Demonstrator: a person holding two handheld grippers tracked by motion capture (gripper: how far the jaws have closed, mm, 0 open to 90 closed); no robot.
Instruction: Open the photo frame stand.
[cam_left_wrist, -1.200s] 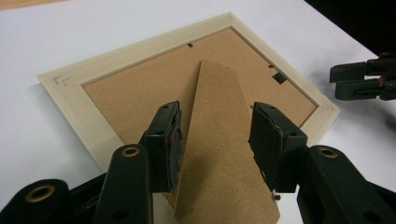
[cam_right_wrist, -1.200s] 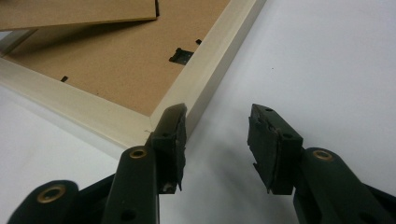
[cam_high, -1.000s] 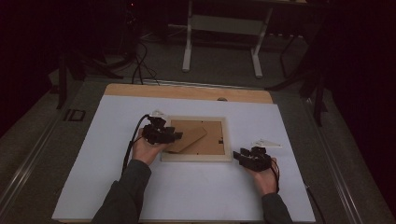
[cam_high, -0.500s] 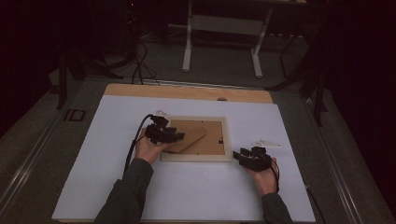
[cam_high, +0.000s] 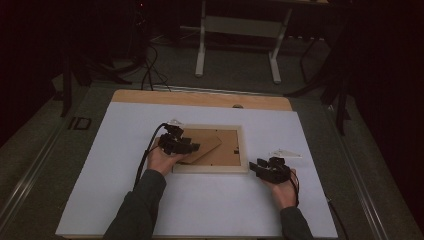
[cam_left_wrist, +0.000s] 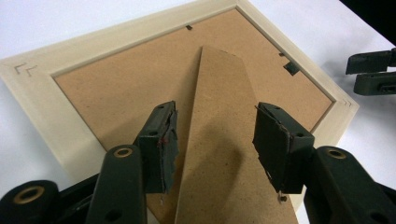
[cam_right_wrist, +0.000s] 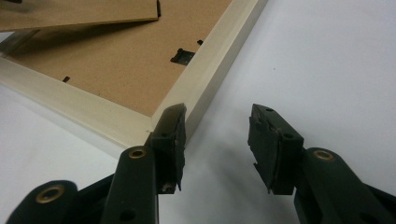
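A pale wooden picture frame (cam_high: 215, 169) lies face down on the white table, its brown backing board (cam_high: 231, 146) up. A brown stand flap (cam_high: 204, 146) rises at a tilt off the backing. My left gripper (cam_high: 189, 147) is over the frame's left part. In the left gripper view it (cam_left_wrist: 215, 112) is open, with the flap (cam_left_wrist: 224, 149) running up between the jaws and the frame rim (cam_left_wrist: 46, 107) behind. My right gripper (cam_high: 257, 167) stands open at the frame's near right corner. In the right gripper view it (cam_right_wrist: 218, 112) has nothing between its fingers, its left jaw beside the rim (cam_right_wrist: 210, 74).
The white sheet (cam_high: 100, 190) covers most of the wooden table, with bare room to the left, right and front of the frame. A small pale three-cornered piece (cam_high: 286, 153) lies just behind my right gripper. A metal stand (cam_high: 235, 30) is on the floor beyond the table.
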